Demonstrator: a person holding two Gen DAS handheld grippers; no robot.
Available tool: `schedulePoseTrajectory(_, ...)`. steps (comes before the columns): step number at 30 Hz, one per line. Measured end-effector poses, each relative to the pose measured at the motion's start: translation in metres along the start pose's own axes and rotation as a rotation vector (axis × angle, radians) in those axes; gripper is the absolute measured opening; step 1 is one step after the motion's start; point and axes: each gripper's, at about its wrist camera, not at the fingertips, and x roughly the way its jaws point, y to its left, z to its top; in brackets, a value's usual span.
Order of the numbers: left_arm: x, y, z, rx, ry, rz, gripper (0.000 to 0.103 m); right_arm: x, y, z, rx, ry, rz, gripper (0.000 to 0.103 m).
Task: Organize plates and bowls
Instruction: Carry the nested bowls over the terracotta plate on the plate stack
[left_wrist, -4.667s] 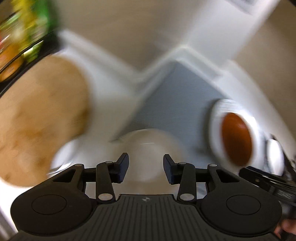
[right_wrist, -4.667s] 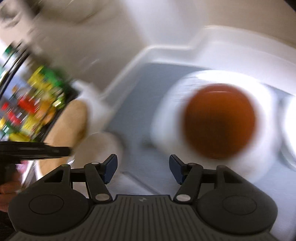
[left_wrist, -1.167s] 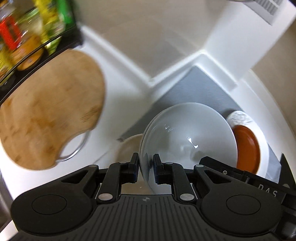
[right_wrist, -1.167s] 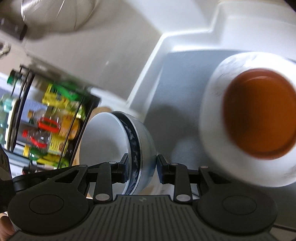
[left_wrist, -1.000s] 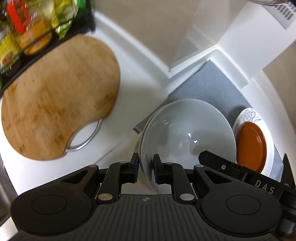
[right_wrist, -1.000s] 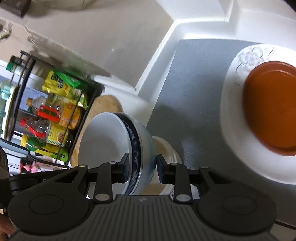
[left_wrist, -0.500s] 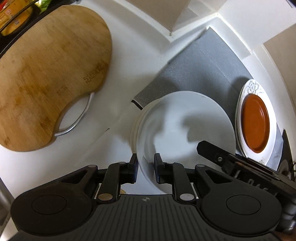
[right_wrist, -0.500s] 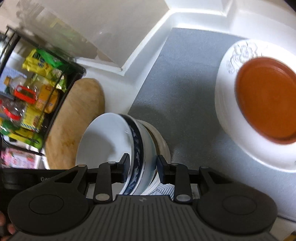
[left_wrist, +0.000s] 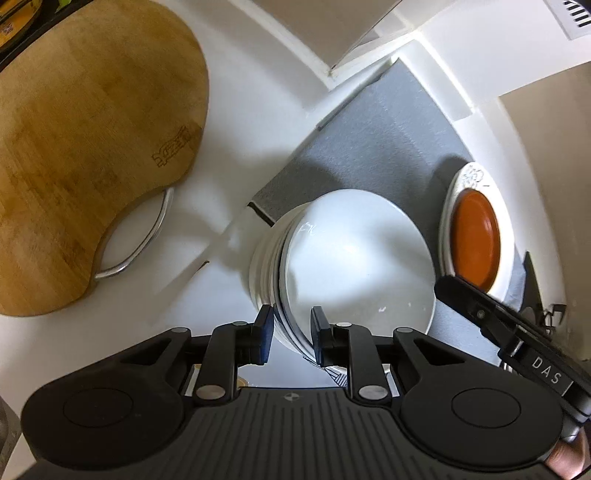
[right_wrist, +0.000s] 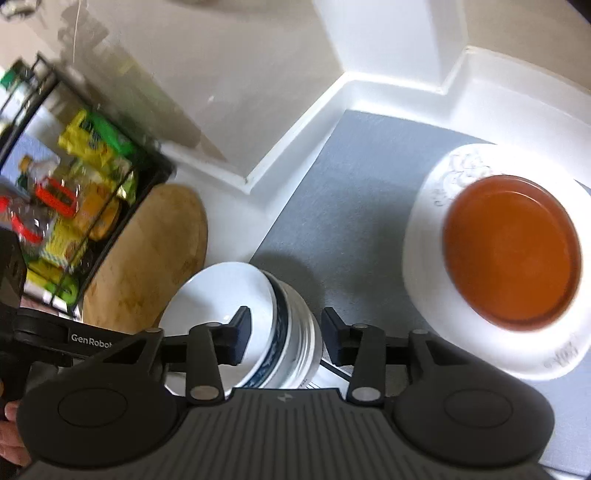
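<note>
- Left gripper (left_wrist: 291, 334) was opening, its pads clear of the white bowl's (left_wrist: 354, 258) rim between them; the bowl sat nested at twelve o'clock.
- Right gripper (right_wrist: 286, 334), closing yet still wide, straddled that rim untouched.

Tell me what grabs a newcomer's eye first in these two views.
The orange dish sitting on a white patterned plate on the grey mat stands out most. Next is the white bowl with a blue band nested on a stack, its rim between both pairs of jaws: the left gripper is opening and the right gripper stands clear of it. A big wooden cutting board fills the counter on the left.
</note>
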Motion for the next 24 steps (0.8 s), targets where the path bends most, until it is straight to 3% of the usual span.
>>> schedulePoseTrajectory(2,0.000,0.000,-0.001,0.010,-0.002,-0.007,0.023,0.002,-0.002,-0.006,0.013,0.017,0.029,0.021)
schedulePoseTrajectory(11,-0.006,0.014,0.001,-0.008,0.004,-0.089,0.021,0.006,0.000,-0.018,-0.003,0.031,0.057,0.022)
schedulePoseTrajectory(15,-0.013,0.011,0.003,0.031,-0.029,-0.082,0.024,0.001,-0.011,-0.016,0.027,0.009,0.062,0.040)
schedulePoseTrajectory(19,-0.007,0.015,0.009,0.010,-0.018,-0.055,0.054,0.008,-0.030,-0.010,0.149,0.006,0.111,0.057)
schedulePoseTrajectory(21,-0.001,0.016,0.012,0.007,-0.016,-0.049,0.054,0.018,-0.039,-0.010,0.204,0.027,0.148,0.065)
schedulePoseTrajectory(24,0.014,0.018,0.015,0.009,0.012,-0.053,0.055,0.040,-0.054,-0.015,0.311,0.079,0.202,0.068)
